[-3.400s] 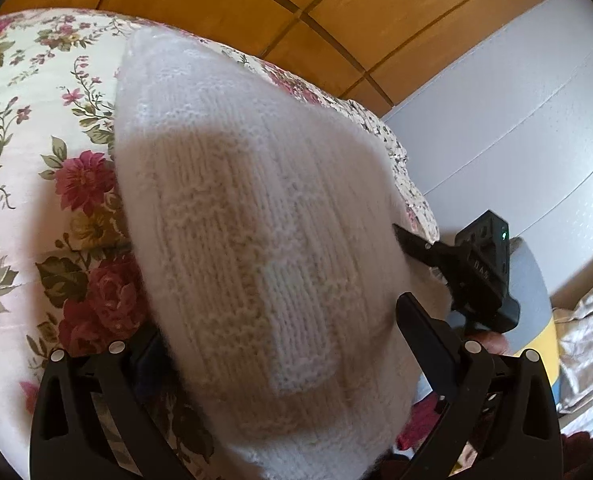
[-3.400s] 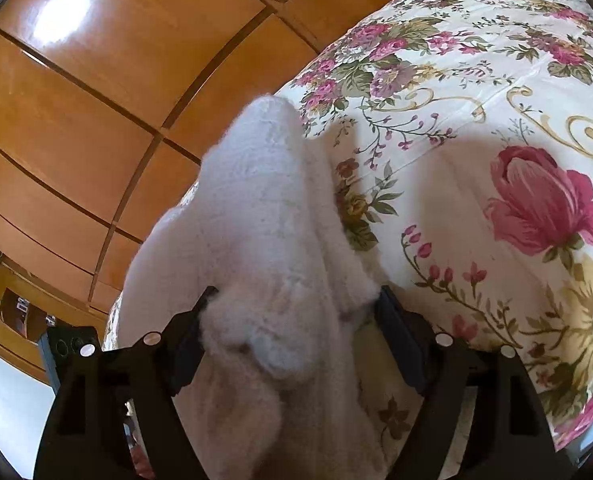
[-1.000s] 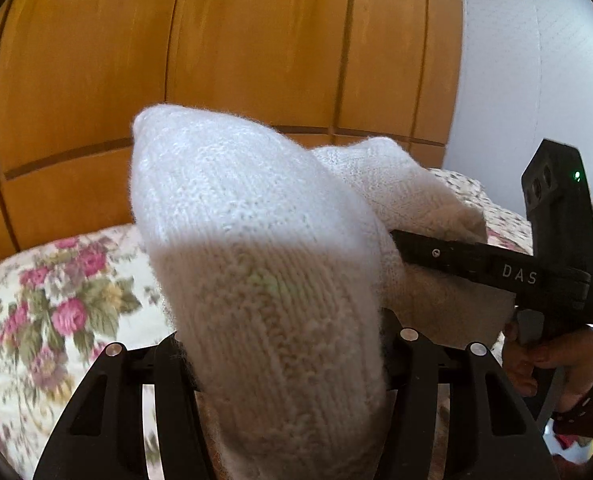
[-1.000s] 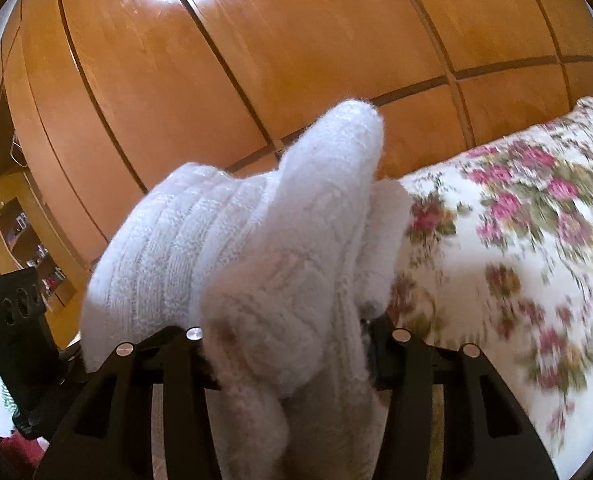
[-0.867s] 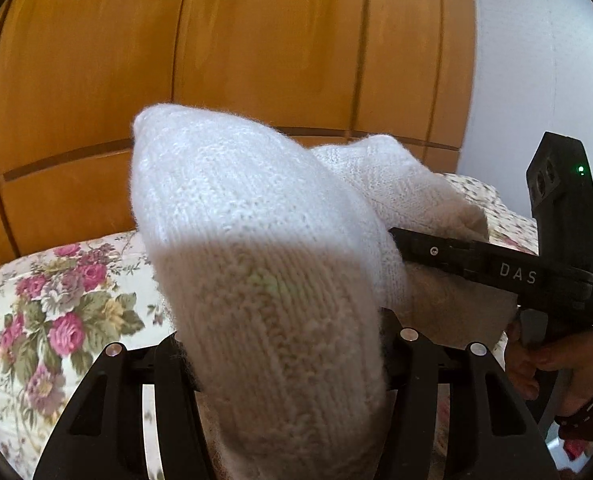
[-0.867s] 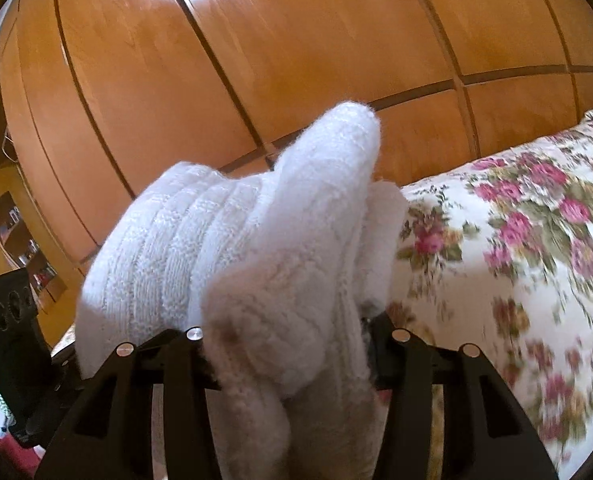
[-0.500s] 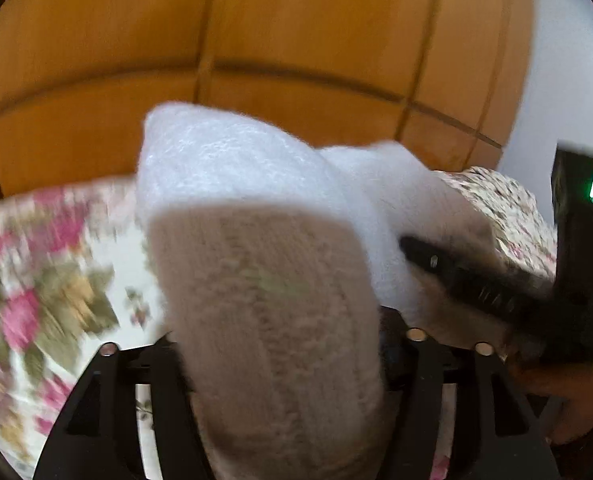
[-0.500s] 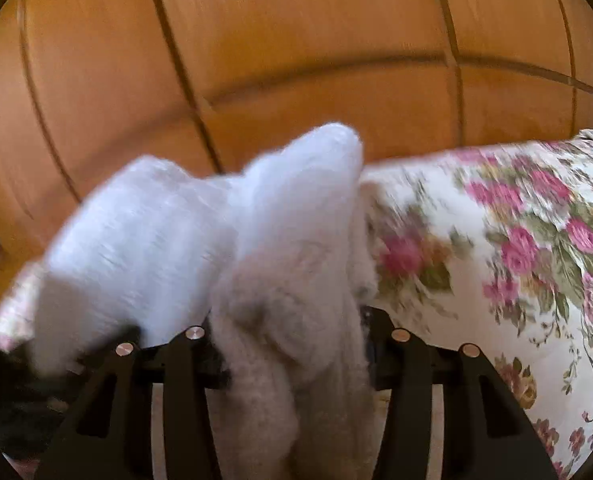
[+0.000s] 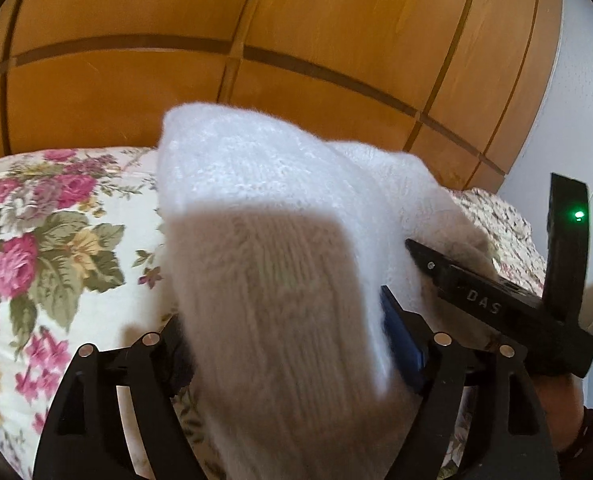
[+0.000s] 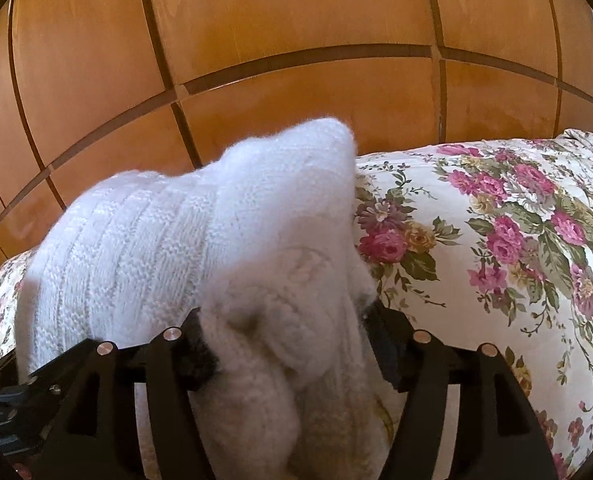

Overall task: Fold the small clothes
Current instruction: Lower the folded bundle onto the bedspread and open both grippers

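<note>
Two grippers share one white knitted garment (image 9: 280, 280), each at its own end of a folded edge, which is why the knit bulges up in a thick hump between the fingers in both wrist views. It looks gathered in several layers, so the fold seems to be made already and the cloth is being set down on the bed (image 9: 56, 264) with its flowered cover.

In the left wrist view the left gripper (image 9: 292, 344) has the garment between its fingers, and its jaws are opening. A blue pad on the right-hand finger (image 9: 402, 346) shows bare beside the knit, so that side seems to have let go; the other finger is hidden behind the wool. The fingers stand spread with the cloth loose between them, not pinched.

In the right wrist view the right gripper (image 10: 284, 344) is likewise opening, with a fluffy bunched end of the garment (image 10: 256, 264) filling the gap. Here the wool touches both fingers and hides the pads, so whether they press on it I cannot tell. The ribbed body of the knit runs away to the left of these fingers, toward the other gripper.

From the left wrist view the right gripper (image 9: 496, 300) appears just to the right of the left fingers, its tip against the wool, held by a hand (image 9: 556, 412). Holding both ends near each other keeps the fold square as it is let go. Beyond the fingers stands a wooden panelled wardrobe (image 10: 296, 60).
</note>
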The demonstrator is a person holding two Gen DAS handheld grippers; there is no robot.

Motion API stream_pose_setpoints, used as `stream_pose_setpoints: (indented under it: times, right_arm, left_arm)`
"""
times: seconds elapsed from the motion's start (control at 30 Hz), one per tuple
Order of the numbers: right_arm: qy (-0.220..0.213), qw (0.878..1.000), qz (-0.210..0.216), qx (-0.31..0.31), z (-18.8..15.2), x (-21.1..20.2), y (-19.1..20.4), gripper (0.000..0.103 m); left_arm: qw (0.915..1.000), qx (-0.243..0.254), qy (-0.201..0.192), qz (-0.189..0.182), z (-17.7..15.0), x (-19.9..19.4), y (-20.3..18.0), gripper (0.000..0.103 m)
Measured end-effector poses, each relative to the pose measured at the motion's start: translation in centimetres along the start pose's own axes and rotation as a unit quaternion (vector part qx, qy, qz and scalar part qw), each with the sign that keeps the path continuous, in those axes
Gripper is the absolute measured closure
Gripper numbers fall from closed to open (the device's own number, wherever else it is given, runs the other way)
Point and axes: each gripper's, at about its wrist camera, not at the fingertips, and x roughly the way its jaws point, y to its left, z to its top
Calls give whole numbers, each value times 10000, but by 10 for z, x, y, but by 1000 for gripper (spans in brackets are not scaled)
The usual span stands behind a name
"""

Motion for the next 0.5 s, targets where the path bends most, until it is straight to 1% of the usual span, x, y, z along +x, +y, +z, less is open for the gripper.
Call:
stream_pose_setpoints:
  times: [0.07, 0.13, 0.2, 0.23, 0.27, 0.37, 0.4, 0.43, 0.47, 0.5]
  right_arm:
    - [-31, 10000, -40, -31, 0, -3, 3, 39]
    - [-84, 9999, -116, -32, 0, -6, 3, 30]
    - [-174, 9997, -163, 19, -2, -11, 2, 25]
    - [-220, 9996, -174, 94, -4, -15, -1, 21]
    - [-240, 9994, -193, 148, -4, -18, -3, 20]
    - [-348, 9985, -213, 357, -10, -32, -11, 16]
    - [-349, 9981, -295, 423, -12, -35, -14, 13]
    - [-299, 9970, -497, 511, -14, -36, -18, 13]
    - [-216, 9959, -663, 582, -15, -35, -21, 13]
    - [-104, 9953, -721, 637, -15, -31, -23, 13]
  left_arm:
    - [9998, -86, -187, 70, -1, -9, 2, 24]
    - [9989, -188, -394, 152, -3, -19, 5, 24]
    - [9974, -315, -609, 209, -3, -29, 9, 24]
    - [9971, -362, -640, 210, -3, -31, 11, 24]
    - [9970, -412, -627, 208, -3, -31, 13, 24]
    - [9973, -581, -396, 222, -3, -23, 20, 24]
    - [9973, -636, -272, 259, -3, -19, 21, 21]
    - [9971, -684, -125, 296, -2, -13, 23, 17]
    - [9967, -742, 117, 293, -3, -3, 26, 15]
    - [9962, -775, 276, 274, -2, 3, 28, 12]
